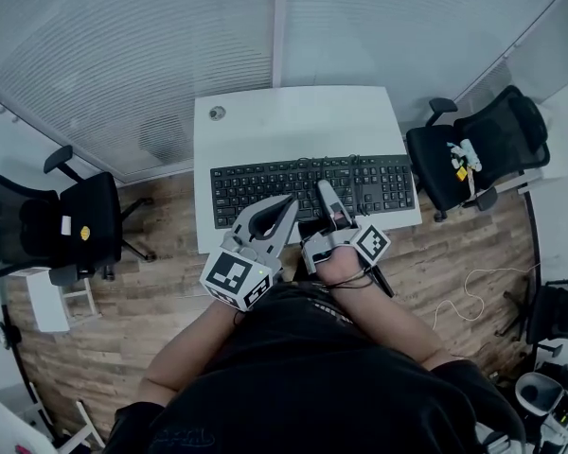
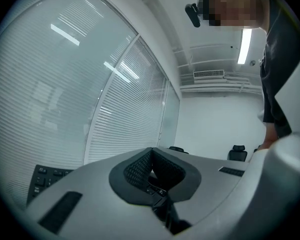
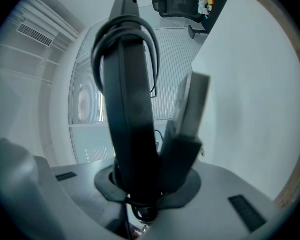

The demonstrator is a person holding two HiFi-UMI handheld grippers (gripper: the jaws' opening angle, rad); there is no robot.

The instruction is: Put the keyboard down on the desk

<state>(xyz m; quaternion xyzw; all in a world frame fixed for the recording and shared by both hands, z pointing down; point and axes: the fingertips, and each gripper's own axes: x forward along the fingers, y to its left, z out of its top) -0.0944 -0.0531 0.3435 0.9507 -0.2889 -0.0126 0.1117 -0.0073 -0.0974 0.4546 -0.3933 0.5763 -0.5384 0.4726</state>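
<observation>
A black keyboard point(image 1: 312, 185) lies lengthwise over the front part of the white desk point(image 1: 293, 121); whether it touches the desk I cannot tell. My right gripper point(image 1: 325, 191) is shut on the middle of its front edge. In the right gripper view the keyboard point(image 3: 130, 109) is seen edge-on with its cable looped round it, clamped in the right gripper point(image 3: 162, 109), and one finger point(image 3: 190, 114) shows beside it. My left gripper point(image 1: 292, 200) is shut on nothing, its tips at the keyboard's front edge. The left gripper view has the left gripper point(image 2: 151, 154) closed and keys point(image 2: 40, 179) at lower left.
Black office chairs stand left point(image 1: 57, 225) and right point(image 1: 478, 159) of the desk, the right one with a small toy on its seat. A round cable hole point(image 1: 217, 113) is at the desk's far left corner. Glass walls with blinds rise behind. A thin cable point(image 1: 473, 291) lies on the wooden floor.
</observation>
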